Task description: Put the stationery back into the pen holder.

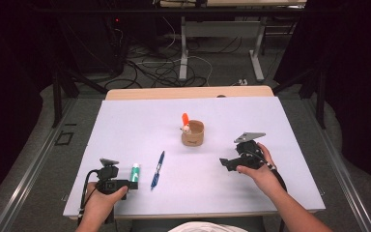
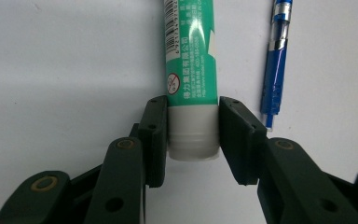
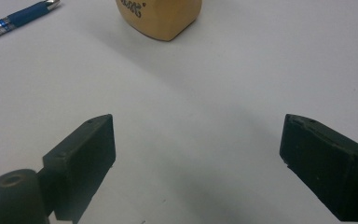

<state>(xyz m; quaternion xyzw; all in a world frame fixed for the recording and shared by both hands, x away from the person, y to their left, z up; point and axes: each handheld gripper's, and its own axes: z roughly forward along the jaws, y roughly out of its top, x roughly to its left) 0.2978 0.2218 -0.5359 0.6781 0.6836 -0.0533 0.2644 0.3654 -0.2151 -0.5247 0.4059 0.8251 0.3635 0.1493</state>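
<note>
We have the left gripper (image 2: pixel 192 135) low at the near left of the white table (image 1: pixel 125 125), its two jaws set either side of the white cap end of a green glue stick (image 2: pixel 192 70). The left jaw looks pressed against the cap and the right one sits right at its edge, so we read this claw as clenched on the glue stick, though only on its last short stretch. The stick lies flat, its long green body pointing away from us, and a blue pen (image 2: pixel 275 65) lies just beside it on the right, apart from it.

The right gripper (image 3: pixel 196 154) hovers over bare table on the right with its jaws spread wide and nothing between them. A small wooden cup (image 1: pixel 192 133) stands near the middle of the table with an orange item (image 1: pixel 185 121) poking out of it; we cannot tell what that is.

What worries us is the hold. The cap is smooth and round, and nearly all the stick's length hangs past the jaws, so a lift could let it droop, pivot or slide out. If the cap is loose, it might pull off and leave the body behind. A swing to the right could also knock the pen
</note>
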